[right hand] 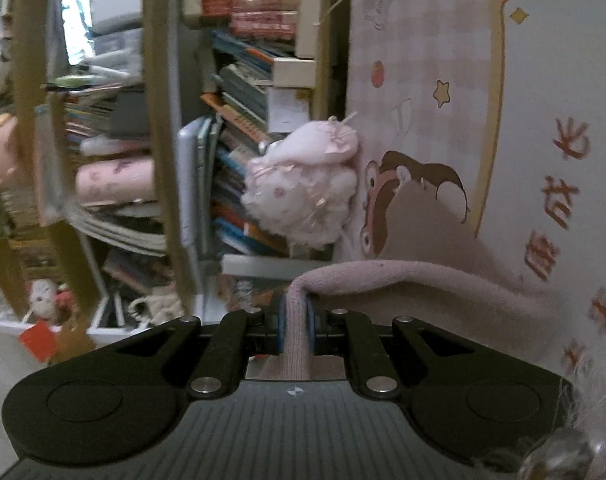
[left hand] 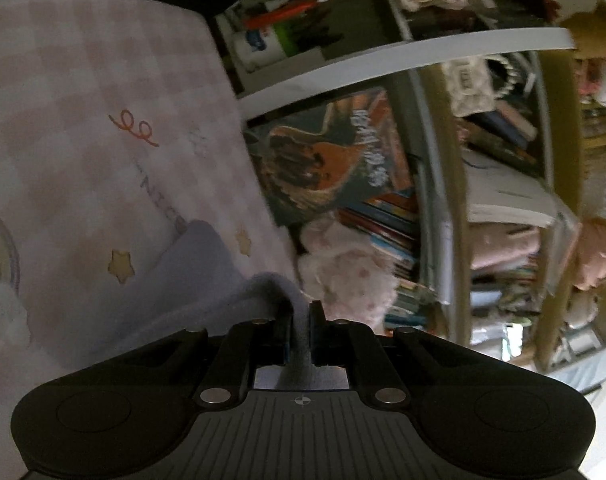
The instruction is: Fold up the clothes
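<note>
Pinkish garment [right hand: 403, 280] edge, apparently clamped both ends.

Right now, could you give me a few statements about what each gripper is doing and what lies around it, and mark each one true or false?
1. The left gripper is shut on a fold of pale garment. True.
2. The right gripper is open with nothing between its fingers. False: it is shut on a pinkish knit fabric.
3. The bedsheet under the left gripper's cloth is checked pink and white, with small stars printed on it. True.
4. A fluffy pink plush toy shows in the right wrist view, in front of the books. True.
5. The bookshelf behind is bare. False: it is packed with books.
</note>
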Action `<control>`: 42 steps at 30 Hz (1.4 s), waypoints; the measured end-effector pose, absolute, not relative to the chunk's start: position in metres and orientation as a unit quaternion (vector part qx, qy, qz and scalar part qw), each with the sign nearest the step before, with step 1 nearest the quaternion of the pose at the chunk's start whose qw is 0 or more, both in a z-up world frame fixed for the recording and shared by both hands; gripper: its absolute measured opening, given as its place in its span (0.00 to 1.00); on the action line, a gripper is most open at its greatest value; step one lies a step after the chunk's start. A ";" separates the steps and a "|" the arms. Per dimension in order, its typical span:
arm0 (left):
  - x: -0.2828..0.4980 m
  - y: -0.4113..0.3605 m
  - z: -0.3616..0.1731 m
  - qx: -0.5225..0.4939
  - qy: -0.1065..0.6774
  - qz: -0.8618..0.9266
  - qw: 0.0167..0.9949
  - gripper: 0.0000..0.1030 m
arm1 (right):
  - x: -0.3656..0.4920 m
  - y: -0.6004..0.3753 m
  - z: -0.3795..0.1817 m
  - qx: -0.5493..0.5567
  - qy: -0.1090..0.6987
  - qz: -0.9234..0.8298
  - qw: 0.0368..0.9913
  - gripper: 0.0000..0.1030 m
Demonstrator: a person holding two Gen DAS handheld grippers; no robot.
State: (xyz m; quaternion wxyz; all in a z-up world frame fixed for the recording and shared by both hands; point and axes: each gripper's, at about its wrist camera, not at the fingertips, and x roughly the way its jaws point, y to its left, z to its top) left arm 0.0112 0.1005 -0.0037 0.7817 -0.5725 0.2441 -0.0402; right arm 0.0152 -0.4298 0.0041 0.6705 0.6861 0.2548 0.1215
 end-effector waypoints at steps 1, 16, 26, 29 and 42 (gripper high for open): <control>0.016 0.103 -0.007 -0.572 0.249 -0.032 0.781 0.06 | 0.025 -0.428 0.001 0.680 0.261 0.114 0.675 0.10; 0.044 0.117 -0.009 -0.417 0.305 -0.012 0.856 0.16 | 0.062 -0.429 -0.003 0.543 0.320 0.057 0.775 0.53; 0.052 0.060 0.007 -0.177 0.346 -0.077 0.918 0.43 | 0.056 -0.361 0.002 0.149 0.443 0.067 0.881 0.34; 0.047 0.063 0.011 -0.180 0.337 -0.066 0.922 0.04 | 0.050 -0.366 0.003 0.187 0.420 0.064 0.886 0.07; 0.049 0.049 0.016 -0.051 0.323 -0.076 0.942 0.24 | 0.048 -0.357 0.001 0.139 0.414 0.025 0.899 0.28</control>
